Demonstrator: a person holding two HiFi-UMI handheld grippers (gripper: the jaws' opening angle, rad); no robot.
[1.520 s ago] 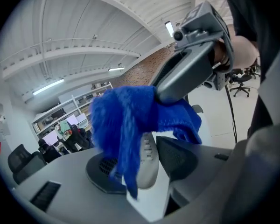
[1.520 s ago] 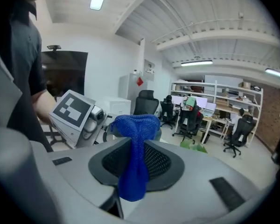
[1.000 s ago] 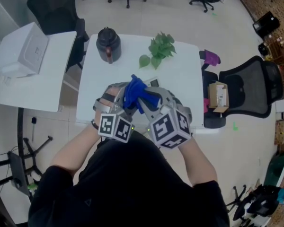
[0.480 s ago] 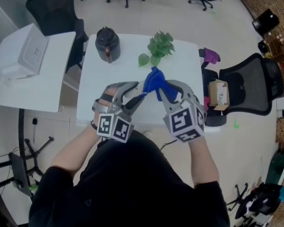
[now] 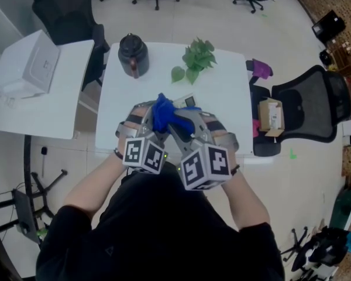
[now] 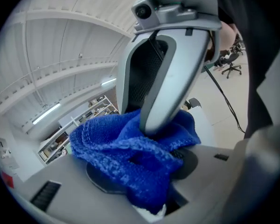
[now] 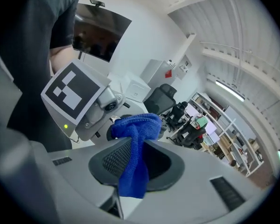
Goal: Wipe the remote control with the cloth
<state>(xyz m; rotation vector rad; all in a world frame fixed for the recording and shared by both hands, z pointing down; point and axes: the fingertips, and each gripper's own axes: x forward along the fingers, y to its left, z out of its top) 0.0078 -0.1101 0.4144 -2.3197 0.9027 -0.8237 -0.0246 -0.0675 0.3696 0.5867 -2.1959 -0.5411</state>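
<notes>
Over table [image 5: 222, 81], right gripper's [image 7: 133, 167] cloth [image 5: 162, 113] covers left gripper's [image 6: 147, 171] remote control [image 5: 188, 102].

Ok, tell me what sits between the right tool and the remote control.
The blue cloth, pinched in the right tool. In the left gripper view it is bunched over the remote control held by the left tool.

Head view looks steeply down on the table [image 5: 234, 110]; both gripper views, close-up, share the blue cloth [image 6: 116, 148].
</notes>
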